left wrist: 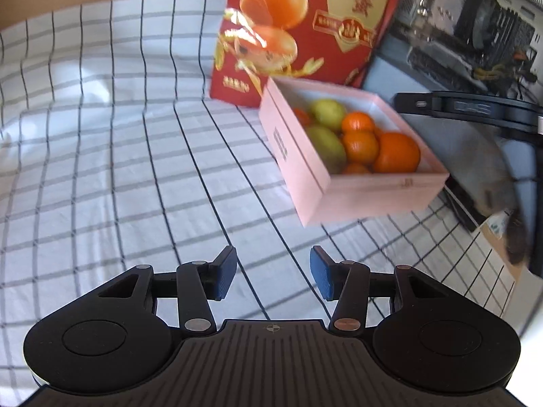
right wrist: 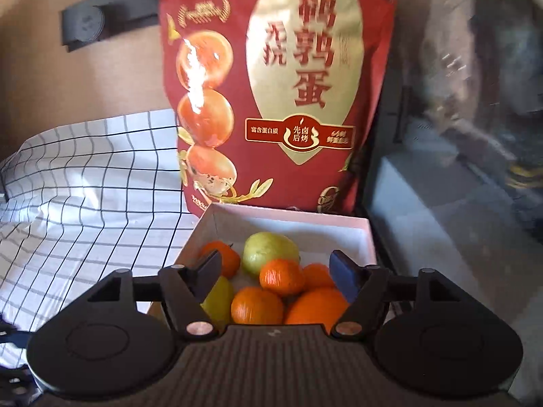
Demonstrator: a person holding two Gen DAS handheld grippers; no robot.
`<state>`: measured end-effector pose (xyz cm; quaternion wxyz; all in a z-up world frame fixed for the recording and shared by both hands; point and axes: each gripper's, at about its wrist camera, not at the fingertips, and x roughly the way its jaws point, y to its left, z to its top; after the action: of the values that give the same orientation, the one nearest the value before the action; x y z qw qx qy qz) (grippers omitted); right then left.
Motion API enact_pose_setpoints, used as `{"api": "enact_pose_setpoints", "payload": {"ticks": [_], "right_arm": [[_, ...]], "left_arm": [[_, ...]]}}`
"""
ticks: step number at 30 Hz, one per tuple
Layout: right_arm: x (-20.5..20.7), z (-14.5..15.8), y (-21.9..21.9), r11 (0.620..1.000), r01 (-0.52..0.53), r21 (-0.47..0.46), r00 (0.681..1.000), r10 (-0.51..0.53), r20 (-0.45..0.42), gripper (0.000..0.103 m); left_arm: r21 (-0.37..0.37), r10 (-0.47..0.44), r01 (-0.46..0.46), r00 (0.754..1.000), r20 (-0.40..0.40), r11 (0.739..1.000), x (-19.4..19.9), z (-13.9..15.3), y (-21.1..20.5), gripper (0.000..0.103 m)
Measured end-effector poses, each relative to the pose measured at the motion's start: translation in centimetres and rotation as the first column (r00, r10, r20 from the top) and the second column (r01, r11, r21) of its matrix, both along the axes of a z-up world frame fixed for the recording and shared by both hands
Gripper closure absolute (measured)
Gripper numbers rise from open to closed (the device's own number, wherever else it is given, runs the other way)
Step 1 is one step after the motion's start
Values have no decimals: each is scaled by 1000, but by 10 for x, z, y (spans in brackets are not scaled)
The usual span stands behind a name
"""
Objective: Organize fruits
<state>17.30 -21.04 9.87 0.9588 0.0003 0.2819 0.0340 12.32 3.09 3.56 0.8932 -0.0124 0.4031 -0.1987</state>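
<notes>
A: Right wrist view looks straight down into the box (right wrist: pixel 368 237), and the fruit is all in there: a pale green pear (right wrist: pixel 269 252) toward the back, small oranges (right wrist: pixel 281 276) in the middle, a bigger orange (right wrist: pixel 317 307) nearest the camera.

B: Where does the right tool (right wrist: pixel 278 271) sit against that pile?

A: Directly above it, angled down. Its jaws stand wide apart with nothing pressed between the pads; the fruit shows below the gap, not gripped.

B: And the left tool (left wrist: pixel 273 273)?

A: Also open and empty, over bare checked cloth (left wrist: pixel 118 152) on the tabletop. From its view the box lies ahead and off to the right, well apart from the fingers.

B: So the right hand is the nearer one.

A: Clearly. Anything that goes on inside the box falls to the right side, I'd judge. The left would have to cross a stretch of cloth first.

B: Any fruit outside the box?

A: None that I can see on the cloth in either view. My guess is the sorting is close to finished.

B: What stands behind the box?

A: A red snack bag (right wrist: pixel 271 84), upright, just beyond the far wall. To the right of it, dark equipment, blurred.

B: How does the box lie?

A: Its long side runs away from the right tool, toward the bag.
</notes>
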Motion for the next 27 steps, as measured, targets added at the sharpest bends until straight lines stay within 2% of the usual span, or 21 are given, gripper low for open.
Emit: {"api": "enact_pose_setpoints", "payload": {"ticks": [3,5,10,14,17,20,24,27], "right_arm": [[-35,-4,8,998,28,-62,999,-27,25,25],[-56,-13,9,996,18,-90,1000,-17,12,24],[-73,-57,-4,998,-28,-60,995,22,-98,23],[-71,-84,-13,999,-32,-27,983,26,-184,23],[-69,-97,-13,998,-60,-37,980,51,-194,23],[-68,-103,-18,999,-45,-10,981,42,-187,17],[-69,-111,-24,999,-52,0,988,51,-146,6],[-66,-113,-27,998,-58,2,988,58,-140,4]], "left_arm": [[8,29,-29,999,16,1000,-6,-16,-12,50],[-2,51,-51,998,42,999,-11,-24,-21,50],[28,139,-144,982,131,989,-29,-39,-47,49],[86,162,-178,971,174,980,-37,-42,-69,49],[138,177,-211,958,226,968,-39,-47,-83,48],[128,200,-239,945,259,963,-40,-51,-90,48],[130,232,-273,936,264,953,-41,-51,-94,47],[133,236,-278,934,266,951,-41,-51,-96,48]]}}
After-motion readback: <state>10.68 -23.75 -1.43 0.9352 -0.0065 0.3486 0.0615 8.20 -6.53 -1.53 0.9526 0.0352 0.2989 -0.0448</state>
